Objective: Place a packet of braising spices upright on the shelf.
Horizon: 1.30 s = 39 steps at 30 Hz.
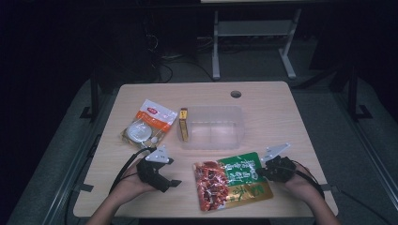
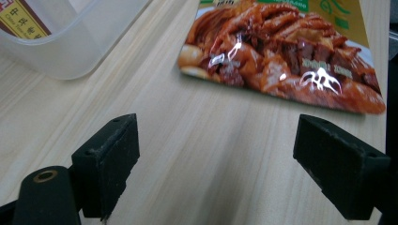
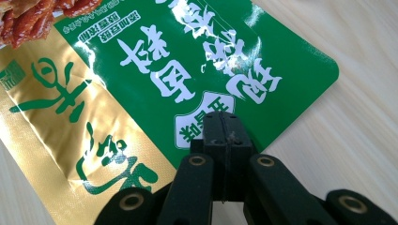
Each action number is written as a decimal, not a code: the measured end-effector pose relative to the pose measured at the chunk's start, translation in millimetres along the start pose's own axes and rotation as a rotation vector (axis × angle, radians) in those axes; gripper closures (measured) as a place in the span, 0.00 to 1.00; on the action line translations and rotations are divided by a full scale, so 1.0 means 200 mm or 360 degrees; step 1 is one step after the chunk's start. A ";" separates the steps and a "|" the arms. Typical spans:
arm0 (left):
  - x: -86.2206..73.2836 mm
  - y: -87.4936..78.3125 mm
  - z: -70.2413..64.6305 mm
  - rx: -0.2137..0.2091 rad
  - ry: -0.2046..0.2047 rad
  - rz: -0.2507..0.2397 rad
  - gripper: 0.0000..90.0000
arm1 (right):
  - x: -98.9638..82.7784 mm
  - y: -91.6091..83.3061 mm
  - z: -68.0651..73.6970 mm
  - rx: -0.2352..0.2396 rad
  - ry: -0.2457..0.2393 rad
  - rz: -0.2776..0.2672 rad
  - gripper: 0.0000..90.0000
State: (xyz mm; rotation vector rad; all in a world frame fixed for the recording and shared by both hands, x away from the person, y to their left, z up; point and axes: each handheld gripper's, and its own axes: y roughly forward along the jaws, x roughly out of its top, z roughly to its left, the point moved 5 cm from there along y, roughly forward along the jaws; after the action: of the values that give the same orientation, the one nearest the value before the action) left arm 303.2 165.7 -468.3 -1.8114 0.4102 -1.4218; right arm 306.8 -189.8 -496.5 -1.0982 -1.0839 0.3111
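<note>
A glossy food pouch (image 1: 232,180), green and gold with a picture of red braised meat, lies flat near the table's front edge. In the high view my right gripper (image 1: 259,173) is at the pouch's right edge. The right gripper view shows that gripper (image 3: 223,126) with its jaws pressed together and their tips over the green corner of the pouch (image 3: 187,61); nothing is pinched between them. My left gripper (image 1: 170,183) rests left of the pouch. It (image 2: 230,168) is open over bare wood, with the pouch (image 2: 281,51) farther ahead.
A clear plastic container (image 1: 211,108) stands mid-table, with a narrow yellow box (image 1: 183,123) against its left wall. An orange-and-white packet (image 1: 145,124) lies further left. The container's corner (image 2: 80,42) and the box (image 2: 21,18) show in the left gripper view. A cable hole (image 1: 236,93) is at the back.
</note>
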 end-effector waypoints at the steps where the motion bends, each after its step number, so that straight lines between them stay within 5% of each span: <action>1: 0.00 0.00 0.00 -0.0002 0.0018 0.0013 0.16 | 0.02 0.01 0.01 0.0010 -0.0012 0.0004 1.00; 10: 0.01 0.01 -0.01 -0.0014 0.0013 0.0000 0.16 | 0.14 0.09 0.10 0.0045 -0.0200 0.0012 1.00; 19: 0.02 0.03 -0.04 -0.0039 0.0037 0.0015 0.16 | 0.19 0.13 0.16 0.0066 -0.0274 -0.0009 1.00; 23: 0.03 0.05 -0.05 -0.0050 0.0041 0.0005 0.16 | 0.19 0.08 0.14 0.0065 -0.0175 -0.0128 0.97; 30: 0.07 0.11 -0.07 -0.0088 0.0087 -0.0004 0.15 | 0.17 0.00 0.09 0.0043 0.0015 -0.0256 0.60; 34: 0.10 0.16 -0.08 -0.0116 0.0115 -0.0003 0.15 | 0.15 -0.02 0.06 0.0001 0.0058 -0.0287 0.44; 39: 0.13 0.24 -0.08 -0.0132 0.0147 0.0021 0.14 | 0.14 -0.04 0.04 -0.0014 0.0089 -0.0325 0.37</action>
State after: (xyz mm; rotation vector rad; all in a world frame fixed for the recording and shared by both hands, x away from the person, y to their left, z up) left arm 306.5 110.6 -485.5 -1.8097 0.5345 -1.5031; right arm 312.0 -169.8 -474.4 -0.9889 -1.1382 0.1130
